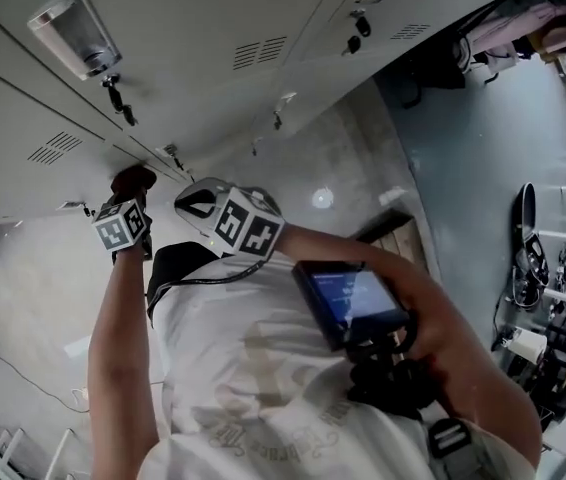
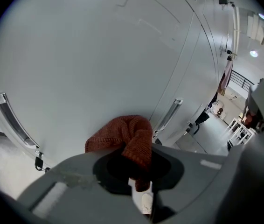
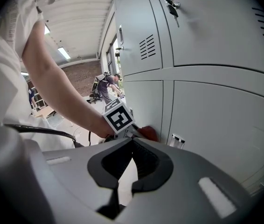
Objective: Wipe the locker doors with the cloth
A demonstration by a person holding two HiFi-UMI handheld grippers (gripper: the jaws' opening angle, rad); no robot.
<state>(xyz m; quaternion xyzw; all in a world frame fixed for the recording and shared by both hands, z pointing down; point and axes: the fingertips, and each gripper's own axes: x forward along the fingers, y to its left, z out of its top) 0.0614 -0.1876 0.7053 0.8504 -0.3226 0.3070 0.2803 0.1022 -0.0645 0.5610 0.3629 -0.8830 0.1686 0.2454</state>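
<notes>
A rust-brown knitted cloth (image 2: 125,136) is pressed against a pale grey locker door (image 2: 99,55); my left gripper (image 2: 133,149) is shut on it. From the head view the cloth (image 1: 133,179) bunches at the tip of the left gripper (image 1: 129,200), low on the lockers (image 1: 193,28). My right gripper (image 1: 201,204) hovers just right of it, off the doors. In the right gripper view its jaws (image 3: 131,144) stand shut with nothing in them, and the left gripper's marker cube (image 3: 119,117) and the cloth (image 3: 148,133) show ahead against the door (image 3: 216,125).
Handles (image 2: 11,120) (image 2: 169,113) flank the wiped door, and a key (image 2: 38,162) hangs below the left one. A screen (image 1: 353,298) is strapped to the person's chest. A cable (image 1: 23,378) lies on the floor; racks (image 1: 553,268) stand right. A person (image 3: 107,85) stands far off.
</notes>
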